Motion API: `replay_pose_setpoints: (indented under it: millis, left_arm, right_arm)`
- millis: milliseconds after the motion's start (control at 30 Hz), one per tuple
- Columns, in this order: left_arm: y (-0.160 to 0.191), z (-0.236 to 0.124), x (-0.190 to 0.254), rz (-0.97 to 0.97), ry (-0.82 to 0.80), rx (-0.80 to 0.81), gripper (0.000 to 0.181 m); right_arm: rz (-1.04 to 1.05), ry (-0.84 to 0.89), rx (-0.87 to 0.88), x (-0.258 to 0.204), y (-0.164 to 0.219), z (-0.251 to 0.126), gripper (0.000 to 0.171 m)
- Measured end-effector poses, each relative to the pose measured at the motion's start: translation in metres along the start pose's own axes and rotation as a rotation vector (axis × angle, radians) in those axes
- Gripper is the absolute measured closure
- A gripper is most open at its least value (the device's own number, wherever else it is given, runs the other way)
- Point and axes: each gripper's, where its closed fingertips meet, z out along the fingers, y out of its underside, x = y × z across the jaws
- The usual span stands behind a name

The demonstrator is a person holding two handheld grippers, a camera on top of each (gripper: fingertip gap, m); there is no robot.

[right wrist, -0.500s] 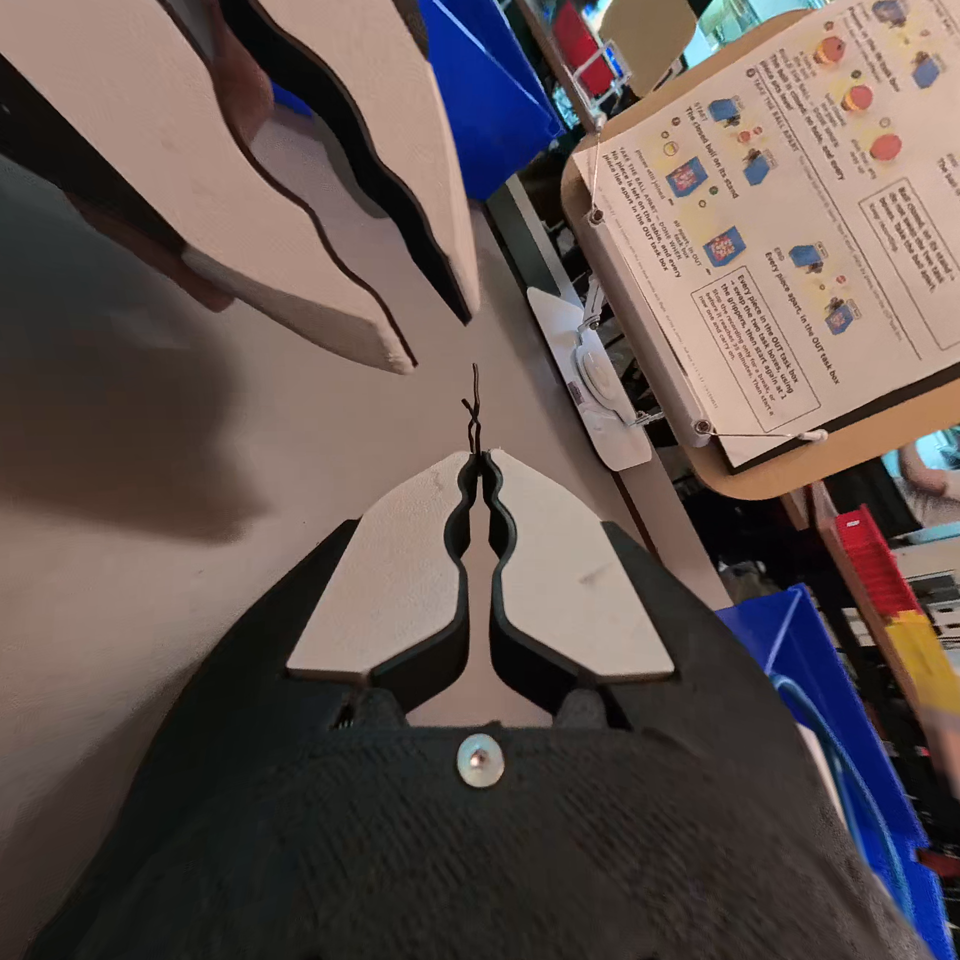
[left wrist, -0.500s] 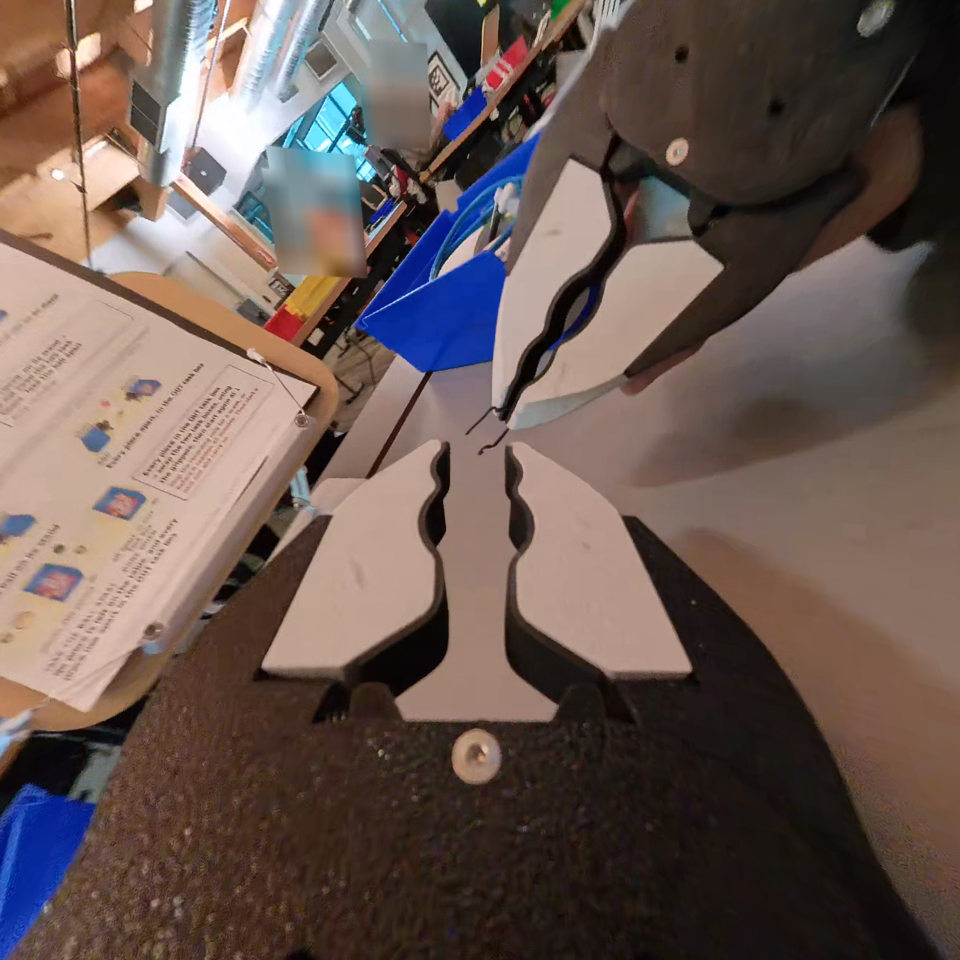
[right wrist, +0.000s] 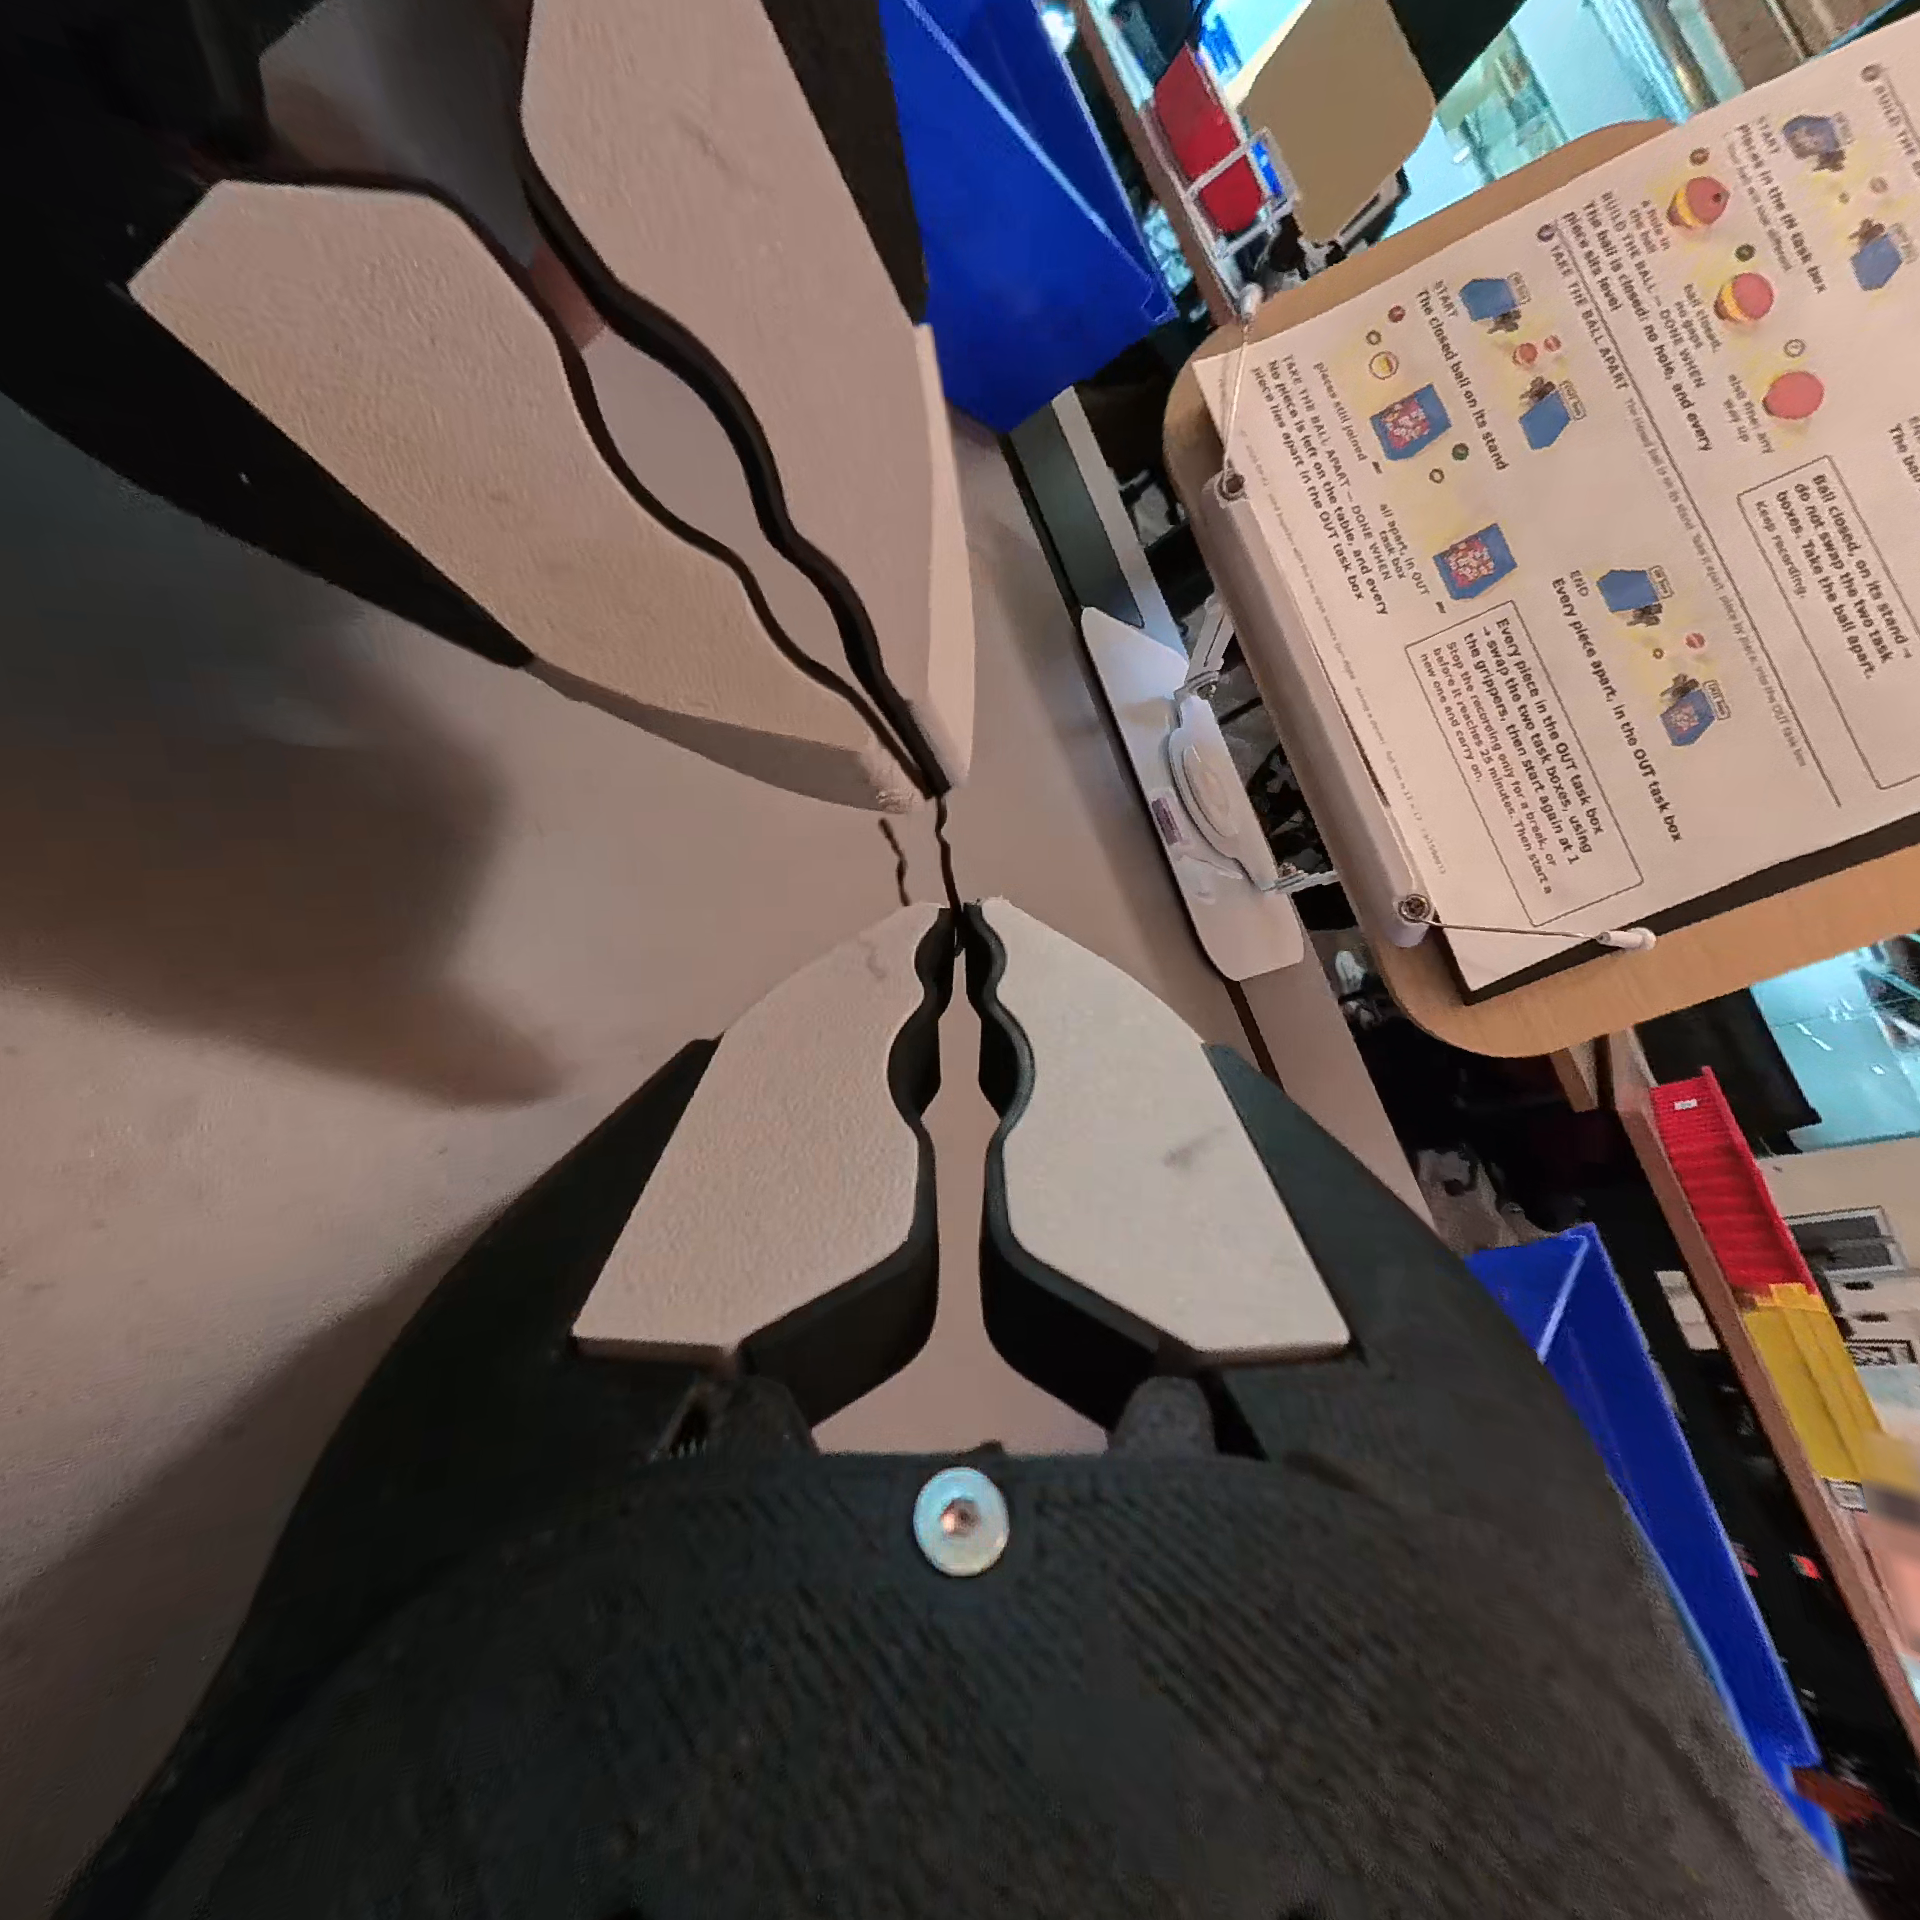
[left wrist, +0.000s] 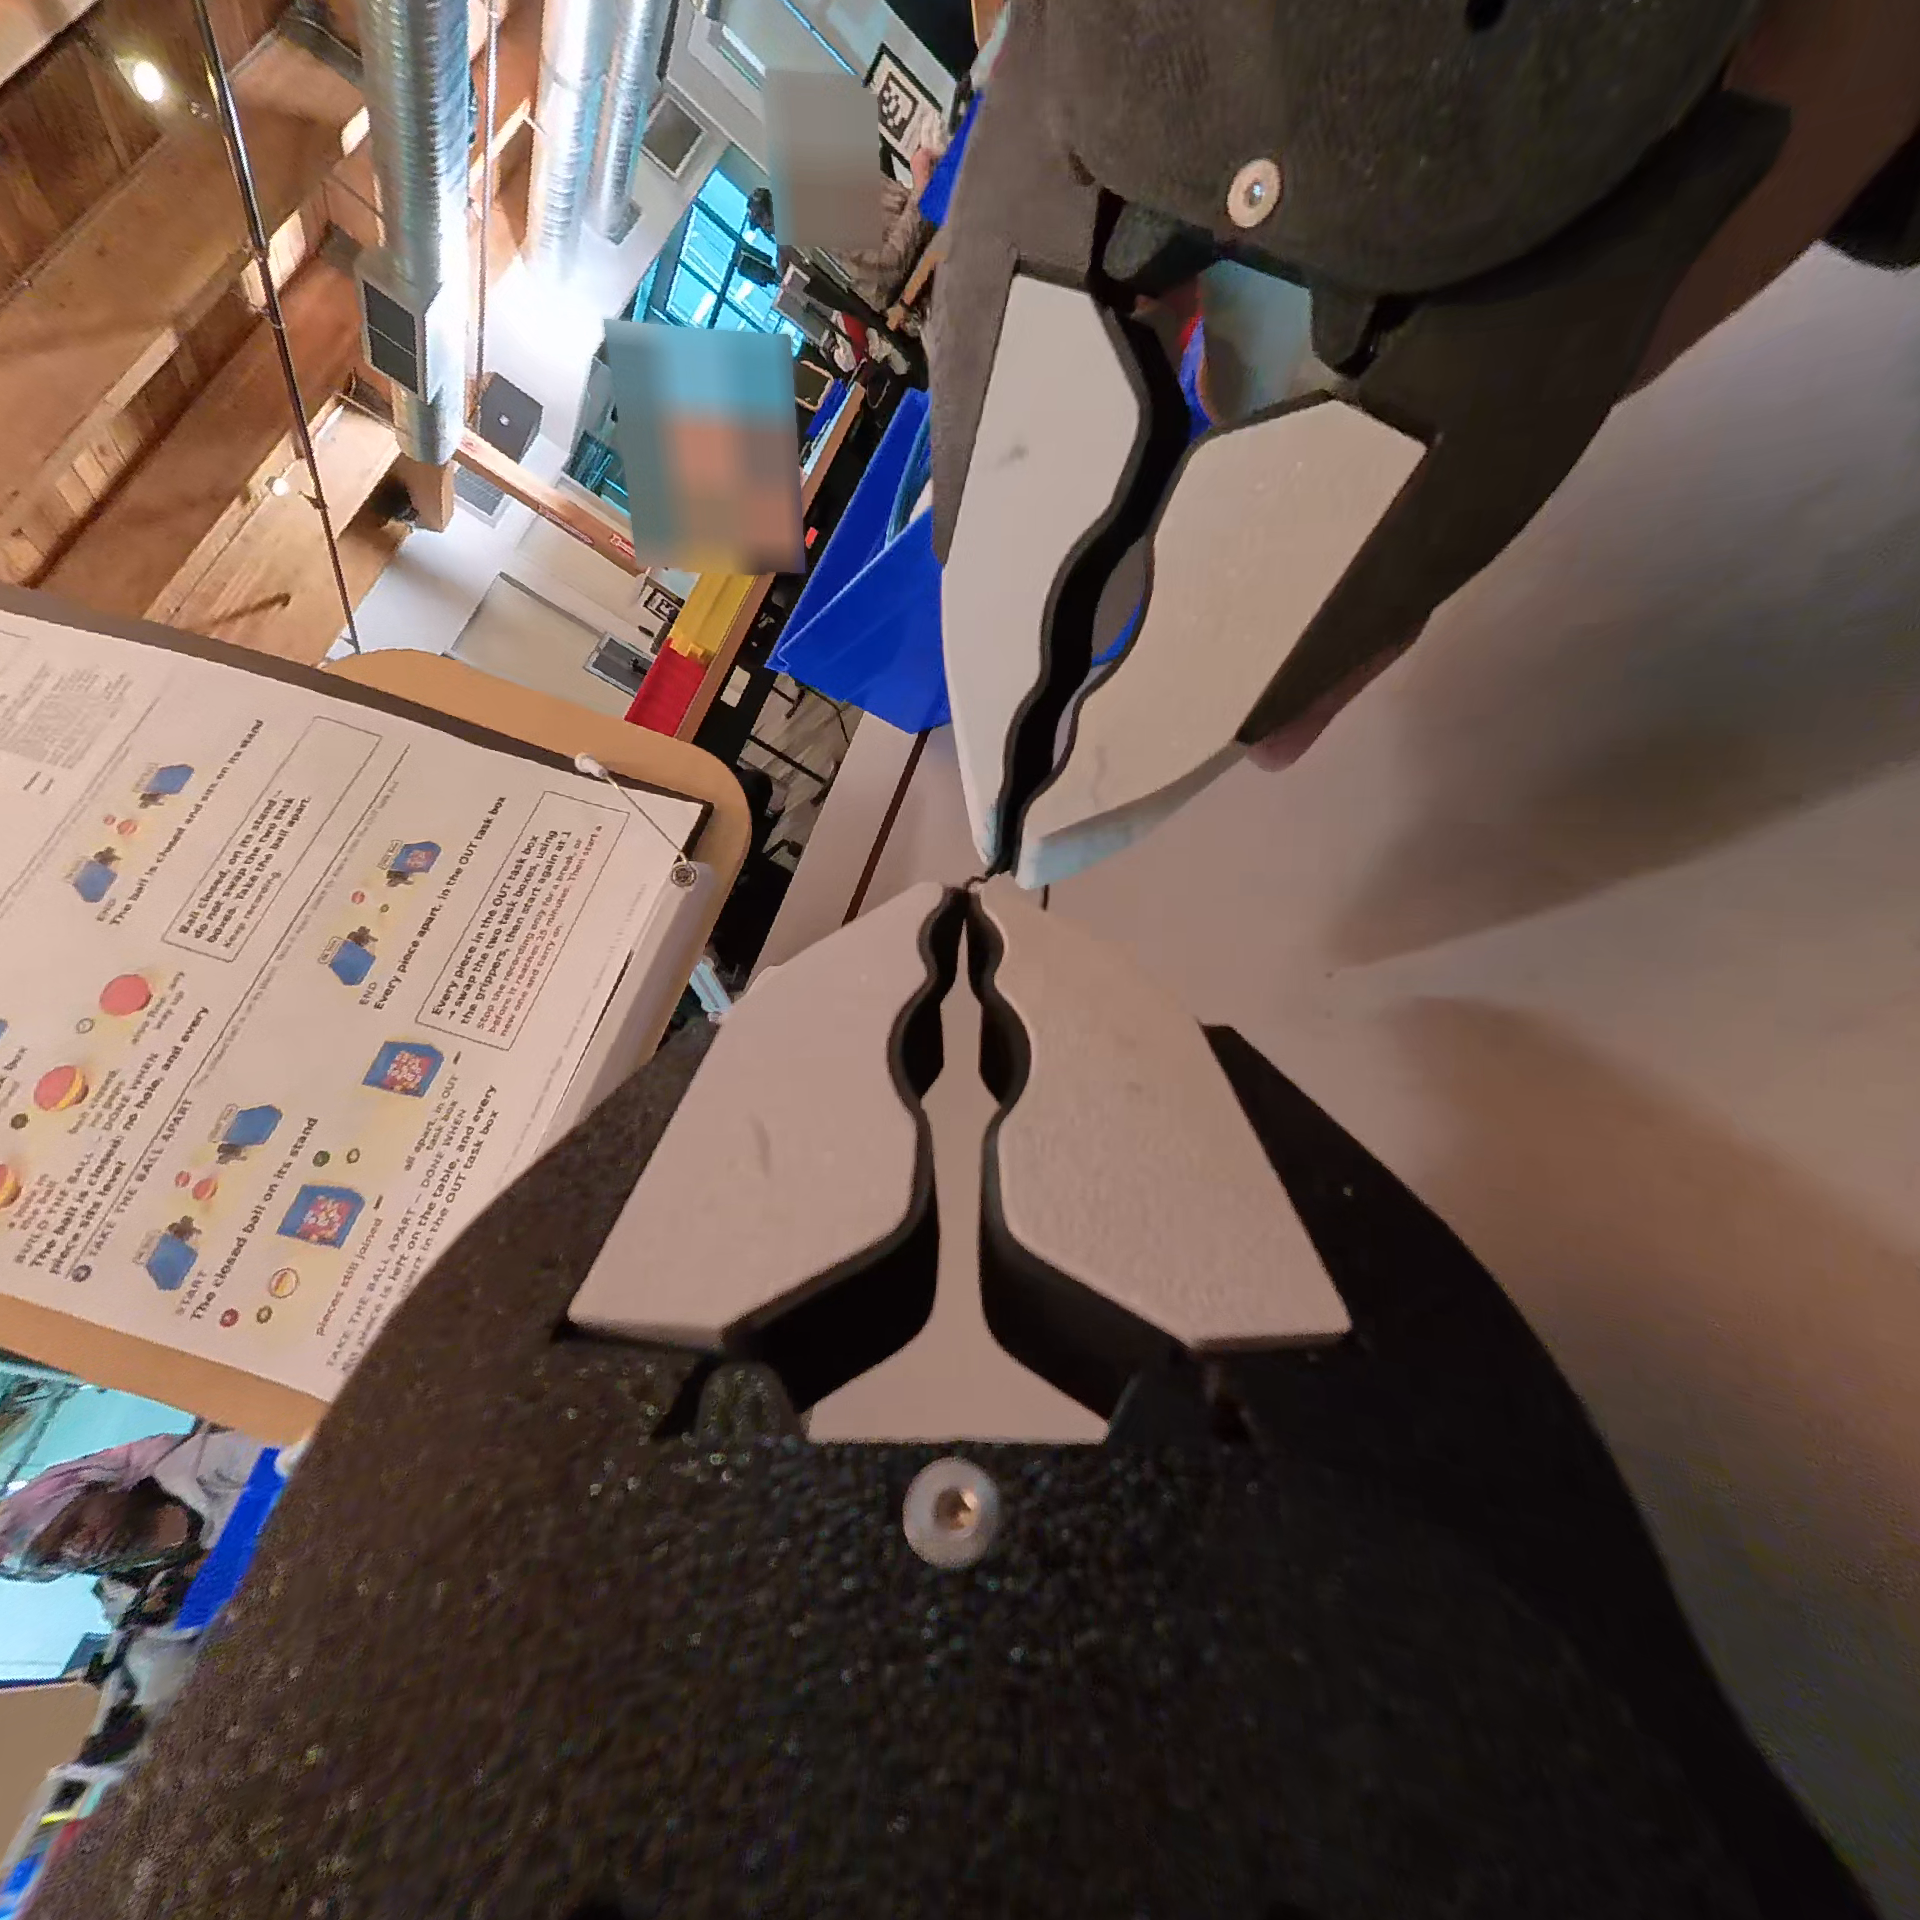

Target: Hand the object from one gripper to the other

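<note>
Above the pale bench, your two tongs meet tip to tip: the right tongs and the left tongs, tilted toward each other, are both clenched on a thin, kinked black wire stretched between their tips.

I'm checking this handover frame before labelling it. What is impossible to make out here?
- Thin black wire: too thin in both views to identify.
- Left gripper: jaws nearly together at the wire, but actual pinching is unresolvable in the left wrist view.
- Right gripper: how much wire is inside is hidden by its jaws in the right wrist view.
</note>
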Motion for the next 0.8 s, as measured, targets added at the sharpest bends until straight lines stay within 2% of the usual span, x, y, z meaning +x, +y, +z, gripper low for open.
replay_pose_setpoints:
  millis: [133, 233, 333, 433, 600, 667, 800]
  left_arm:
    - [-0.004, -0.003, -0.009, -0.124, -0.014, 0.053, 0.181]
    - [-0.016, -0.010, -0.020, -0.401, 0.014, 0.197, 0.181]
    - [-0.029, -0.022, -0.036, -0.732, 0.072, 0.389, 0.181]
    - [-0.031, -0.029, -0.046, -0.941, 0.118, 0.508, 0.181]
    - [-0.029, -0.028, -0.046, -0.994, 0.124, 0.525, 0.181]
    - [-0.031, -0.027, -0.044, -0.990, 0.126, 0.525, 0.181]
    - [-0.026, -0.025, -0.041, -0.934, 0.126, 0.462, 0.181]
  right_arm:
    - [0.111, 0.025, 0.102, 0.010, -0.009, -0.005, 0.157]
    - [0.296, -0.017, 0.266, 0.016, -0.025, -0.014, 0.146]
    - [0.481, -0.055, 0.426, 0.027, -0.039, -0.026, 0.145]
    - [0.637, -0.190, 0.565, 0.025, -0.054, -0.036, 0.148]
    - [0.814, -0.305, 0.686, 0.025, -0.068, -0.044, 0.159]
    - [0.818, -0.316, 0.674, 0.022, -0.068, -0.043, 0.168]
    - [0.779, -0.264, 0.614, 0.025, -0.059, -0.039, 0.170]
